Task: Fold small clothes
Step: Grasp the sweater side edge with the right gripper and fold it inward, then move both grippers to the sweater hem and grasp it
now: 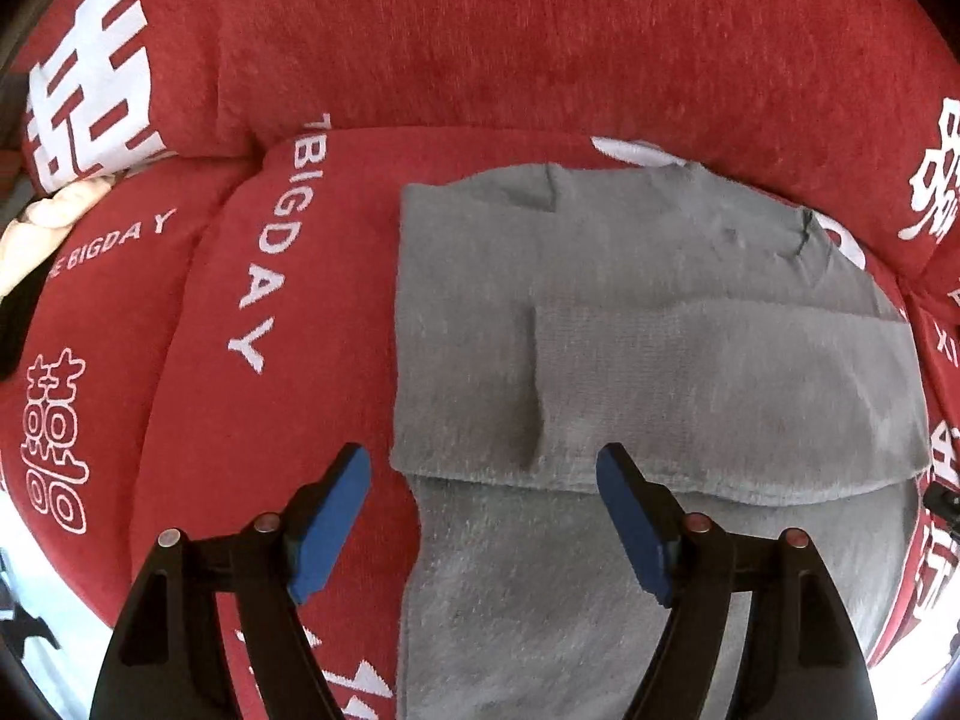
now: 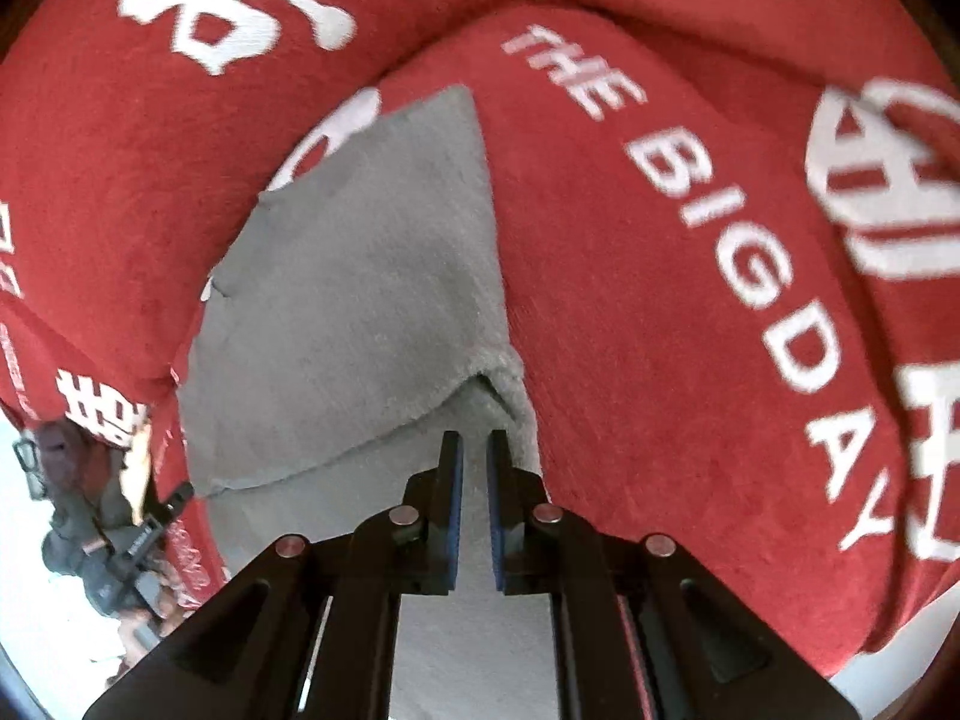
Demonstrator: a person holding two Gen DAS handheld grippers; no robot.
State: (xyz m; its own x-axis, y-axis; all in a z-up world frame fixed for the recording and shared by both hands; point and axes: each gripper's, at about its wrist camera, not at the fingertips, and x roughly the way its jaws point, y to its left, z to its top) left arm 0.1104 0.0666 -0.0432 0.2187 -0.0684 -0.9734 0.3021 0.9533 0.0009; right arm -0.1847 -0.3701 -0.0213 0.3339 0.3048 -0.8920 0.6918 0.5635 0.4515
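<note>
A small grey garment (image 1: 630, 360) lay partly folded on a red cushion (image 1: 540, 48) printed with white lettering, one layer doubled over the lower part. The left gripper (image 1: 483, 516) hovered above its near edge, jaws spread wide and empty. The right gripper (image 2: 474, 450) hung over the fold's corner, jaws nearly together, pinching nothing. The next fold would likely go best with edges aligned and smoothed.

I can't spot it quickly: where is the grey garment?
The grey garment lies folded on the red cushion, ahead of both grippers in both wrist views.
</note>
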